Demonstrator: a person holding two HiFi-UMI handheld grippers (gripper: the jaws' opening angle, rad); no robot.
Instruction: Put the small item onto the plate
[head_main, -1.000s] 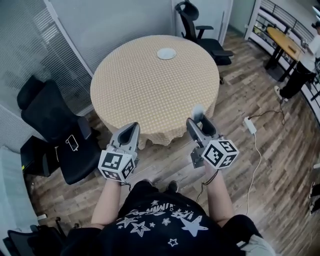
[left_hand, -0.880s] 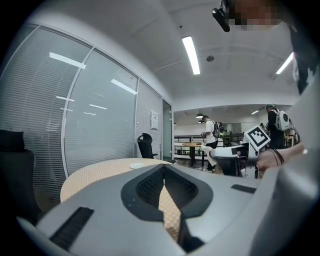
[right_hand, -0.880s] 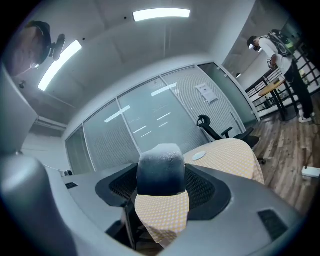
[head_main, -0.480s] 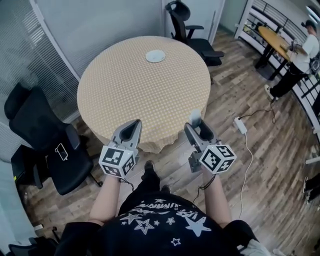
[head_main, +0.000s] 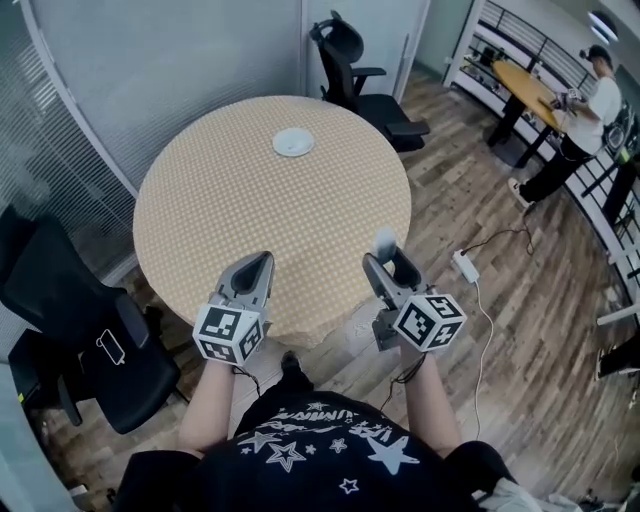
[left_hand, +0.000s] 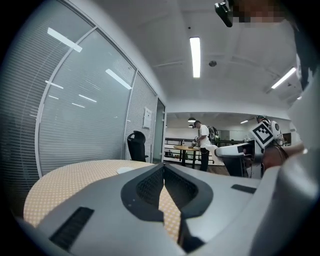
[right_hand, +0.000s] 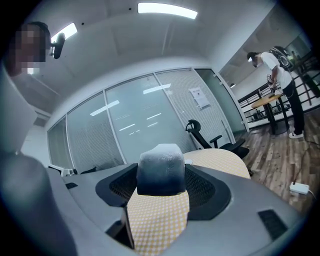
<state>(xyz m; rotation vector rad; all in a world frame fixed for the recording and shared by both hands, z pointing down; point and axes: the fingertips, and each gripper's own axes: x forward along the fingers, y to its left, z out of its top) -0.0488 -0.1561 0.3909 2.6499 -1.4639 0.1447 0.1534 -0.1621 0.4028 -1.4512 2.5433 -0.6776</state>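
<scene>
My right tongs (head_main: 387, 258) are clamped on the small pale block (right_hand: 160, 169). The plate (head_main: 291, 143) lies ahead and leftward, near the far edge of the table (head_main: 200, 200). My left tongs (head_main: 257, 267) are together, empty.

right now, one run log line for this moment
right gripper: shut on small pale block | left gripper: shut, empty | plate: far side of round table | block not placed

Head view overhead, gripper views toward table (head_main: 230, 210)
</scene>
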